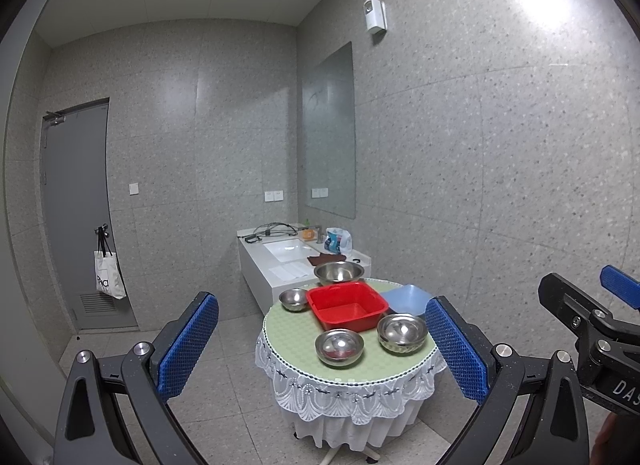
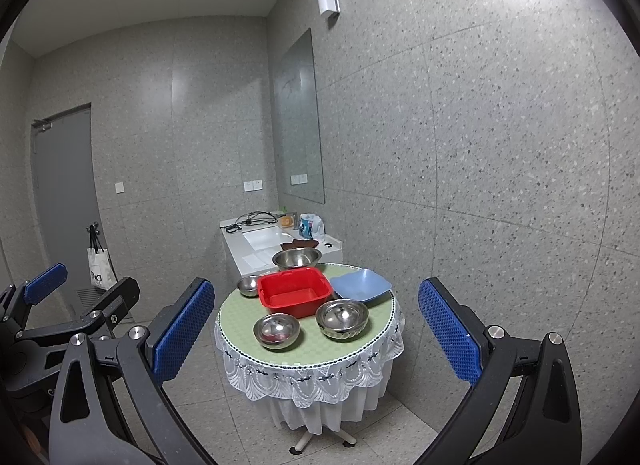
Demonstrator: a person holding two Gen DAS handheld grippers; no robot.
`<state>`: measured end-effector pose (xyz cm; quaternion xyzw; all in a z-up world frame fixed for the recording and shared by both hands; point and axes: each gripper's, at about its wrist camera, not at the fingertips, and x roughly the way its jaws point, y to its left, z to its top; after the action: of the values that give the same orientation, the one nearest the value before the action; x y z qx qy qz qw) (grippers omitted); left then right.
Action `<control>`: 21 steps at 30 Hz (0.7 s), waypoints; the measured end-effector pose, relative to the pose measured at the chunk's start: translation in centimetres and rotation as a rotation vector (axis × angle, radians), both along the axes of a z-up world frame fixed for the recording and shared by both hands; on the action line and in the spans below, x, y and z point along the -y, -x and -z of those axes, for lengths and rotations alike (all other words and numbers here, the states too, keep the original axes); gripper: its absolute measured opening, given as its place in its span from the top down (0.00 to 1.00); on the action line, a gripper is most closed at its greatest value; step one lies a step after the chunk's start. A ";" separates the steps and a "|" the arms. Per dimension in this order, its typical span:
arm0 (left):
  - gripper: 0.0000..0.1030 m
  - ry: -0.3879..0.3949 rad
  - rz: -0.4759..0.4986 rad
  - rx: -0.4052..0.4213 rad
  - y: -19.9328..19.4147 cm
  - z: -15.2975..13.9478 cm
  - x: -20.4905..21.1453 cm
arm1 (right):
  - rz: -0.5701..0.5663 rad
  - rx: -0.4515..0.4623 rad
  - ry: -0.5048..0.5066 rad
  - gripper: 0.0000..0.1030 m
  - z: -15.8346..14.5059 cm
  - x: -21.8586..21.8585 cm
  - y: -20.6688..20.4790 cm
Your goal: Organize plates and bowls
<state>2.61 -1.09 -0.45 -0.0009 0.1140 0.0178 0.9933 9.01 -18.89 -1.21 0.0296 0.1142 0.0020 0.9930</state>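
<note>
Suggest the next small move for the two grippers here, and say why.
Probably bring both grippers forward to the table. The left gripper and right gripper are open, empty and well short of it, while the steel bowls near the front edge sit apart, unstacked, beside the red tub.

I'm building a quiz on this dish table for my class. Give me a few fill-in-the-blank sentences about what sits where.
1. The square tub in the middle of the round table is ____.
2. The number of round steel bowls on the table is ____.
3. The light blue square dish contains ____.
4. Both hand-held grippers, left and right, have their jaws ____.

Missing words: red; four; nothing; open
</note>
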 end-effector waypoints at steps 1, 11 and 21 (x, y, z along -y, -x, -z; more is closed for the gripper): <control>0.01 0.000 -0.001 0.000 -0.1 0.0 0.1 | -0.001 0.000 0.000 0.00 0.1 0.0 -0.1; 0.01 0.008 -0.008 -0.015 -2.2 0.5 1.3 | -0.014 -0.013 0.003 0.00 0.6 1.3 -1.7; 0.01 0.017 -0.004 -0.080 -8.5 1.5 0.6 | -0.033 -0.076 -0.005 0.00 2.4 1.7 -6.2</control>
<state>11.08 -1.73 -1.92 -0.0087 0.1538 0.0190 0.9879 15.24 -20.61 -3.62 0.0305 0.1523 0.0173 0.9877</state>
